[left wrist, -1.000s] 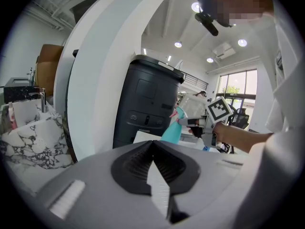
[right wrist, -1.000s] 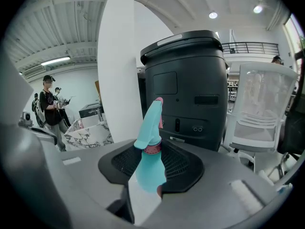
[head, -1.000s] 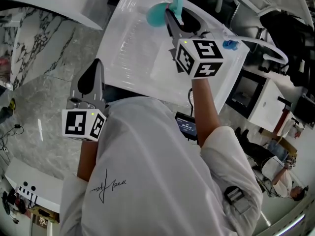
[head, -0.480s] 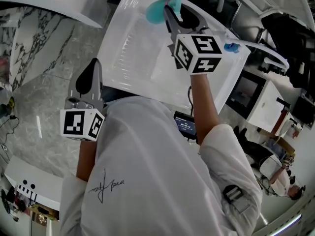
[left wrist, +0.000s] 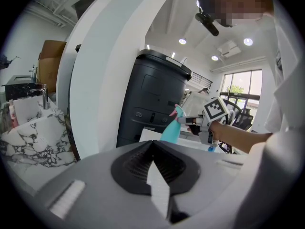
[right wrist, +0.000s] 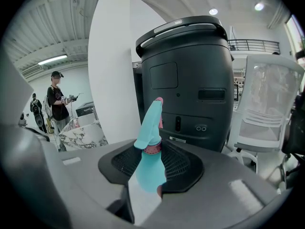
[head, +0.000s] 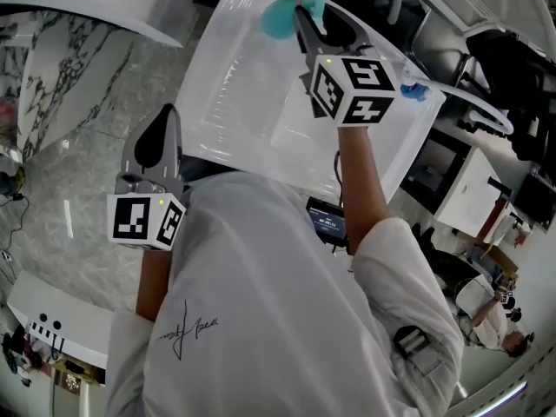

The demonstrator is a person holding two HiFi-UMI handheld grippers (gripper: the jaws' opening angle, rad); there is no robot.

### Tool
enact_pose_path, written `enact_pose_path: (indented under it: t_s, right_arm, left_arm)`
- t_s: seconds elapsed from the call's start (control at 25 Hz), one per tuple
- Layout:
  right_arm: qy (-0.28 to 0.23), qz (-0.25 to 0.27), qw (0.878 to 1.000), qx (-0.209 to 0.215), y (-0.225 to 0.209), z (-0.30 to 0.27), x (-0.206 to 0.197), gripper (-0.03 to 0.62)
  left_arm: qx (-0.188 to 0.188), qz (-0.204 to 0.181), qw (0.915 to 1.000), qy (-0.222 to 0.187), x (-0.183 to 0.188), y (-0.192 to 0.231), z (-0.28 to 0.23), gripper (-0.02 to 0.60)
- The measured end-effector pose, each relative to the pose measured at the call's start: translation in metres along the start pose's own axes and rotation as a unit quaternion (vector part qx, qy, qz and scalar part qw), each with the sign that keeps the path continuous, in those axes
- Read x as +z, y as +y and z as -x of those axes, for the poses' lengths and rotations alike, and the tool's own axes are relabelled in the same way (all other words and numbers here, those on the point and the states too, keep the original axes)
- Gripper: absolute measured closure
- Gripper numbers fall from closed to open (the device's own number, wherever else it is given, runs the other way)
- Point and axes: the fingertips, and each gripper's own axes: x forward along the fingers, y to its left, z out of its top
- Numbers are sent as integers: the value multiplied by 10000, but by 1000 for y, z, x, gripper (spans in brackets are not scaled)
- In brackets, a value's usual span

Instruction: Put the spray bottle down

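A teal spray bottle (head: 280, 17) with a pink collar is held over the white table (head: 234, 85), my right gripper (head: 308, 14) shut on its body. In the right gripper view the bottle (right wrist: 150, 142) stands upright between the jaws, nozzle upward, its base hidden by the gripper (right wrist: 148, 173). My left gripper (head: 167, 115) hangs low at the left beside the person's body, past the table's near edge, jaws together and nothing in them. From the left gripper (left wrist: 153, 146) view the bottle (left wrist: 170, 130) and the right hand show in the distance.
A large black bin-like machine (right wrist: 190, 80) stands beyond the table, beside a white curved pillar (right wrist: 109, 66). A white office chair (right wrist: 267, 109) is on the right. A small blue item (head: 413, 89) lies near the table's far edge. A marble counter (head: 52, 68) is at the left, and a person (right wrist: 59, 106) stands far off.
My right gripper has drifted a little farther out over the table with the bottle still in it. The left gripper has barely shifted.
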Motion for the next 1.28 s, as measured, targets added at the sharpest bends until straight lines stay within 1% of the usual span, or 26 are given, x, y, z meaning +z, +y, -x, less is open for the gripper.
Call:
enact_pose_path:
  t_s: [0.48,0.72,0.88,1.28]
  right_arm:
    - [74,-41,9999,-111,-8,-18,-3,474]
    - [104,-75,9997,-188,-13,-28,-5,474]
    - [129,-80,9996,-233,-15,-33,-9,474]
    - [55,-42,9991,-411,-21,-42,-14,474]
  left_arm:
    - [-19,29,10000,92,1,10,-10,575]
    - [35,108,9998,174,-2,20,-14,575]
    - [16,81,9998,208,-2,21,-16,575]
    - [31,90,9997,245,-1,27,-19,575]
